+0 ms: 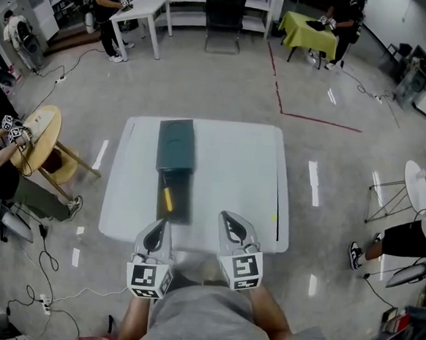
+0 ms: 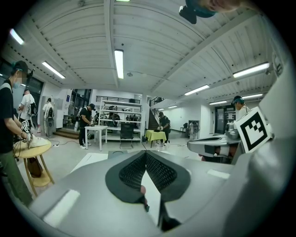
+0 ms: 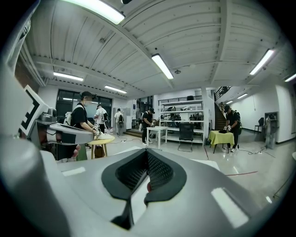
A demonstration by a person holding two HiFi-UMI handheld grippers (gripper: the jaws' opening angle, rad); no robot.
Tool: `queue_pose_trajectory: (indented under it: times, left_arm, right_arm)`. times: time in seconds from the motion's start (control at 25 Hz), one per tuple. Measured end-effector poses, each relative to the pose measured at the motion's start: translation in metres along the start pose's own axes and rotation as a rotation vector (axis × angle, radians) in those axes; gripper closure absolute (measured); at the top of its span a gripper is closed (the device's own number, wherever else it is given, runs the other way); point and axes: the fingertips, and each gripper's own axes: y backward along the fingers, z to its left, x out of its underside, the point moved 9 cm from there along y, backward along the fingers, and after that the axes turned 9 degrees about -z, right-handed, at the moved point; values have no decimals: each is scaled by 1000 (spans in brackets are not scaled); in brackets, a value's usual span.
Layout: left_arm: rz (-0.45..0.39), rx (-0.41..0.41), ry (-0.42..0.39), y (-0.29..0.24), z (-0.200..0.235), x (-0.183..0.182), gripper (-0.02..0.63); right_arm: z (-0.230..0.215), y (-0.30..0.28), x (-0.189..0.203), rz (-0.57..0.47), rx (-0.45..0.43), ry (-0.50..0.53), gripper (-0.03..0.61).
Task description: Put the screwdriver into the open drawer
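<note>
Screwdriver (image 1: 167, 199), yellow handle, inside open drawer (image 1: 183, 209) on white table (image 1: 234, 175).

Left tool (image 2: 146, 153) jaws together; white table (image 2: 90, 159) beyond.

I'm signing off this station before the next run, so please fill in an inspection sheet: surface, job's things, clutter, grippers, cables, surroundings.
Surface: white rectangular table, mostly bare.
Job's things: dark green drawer cabinet with its drawer pulled open toward the person; yellow-handled screwdriver lies inside the drawer.
Clutter: small yellow speck near the table's right edge.
Grippers: left gripper and right gripper both shut, nothing held, over the table's near edge.
Cables: black cables on the floor at left.
Surroundings: people at a round wooden table, a white side table and a yellow-green covered table; red floor line.
</note>
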Motion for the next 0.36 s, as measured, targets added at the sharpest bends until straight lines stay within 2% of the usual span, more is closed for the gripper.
queue_pose_trajectory:
  times: [0.36]
  left_arm:
    - [1,3,-5,1,-9,-1,601]
  right_arm:
    - [-5,8,-1,-2,1,-1,575]
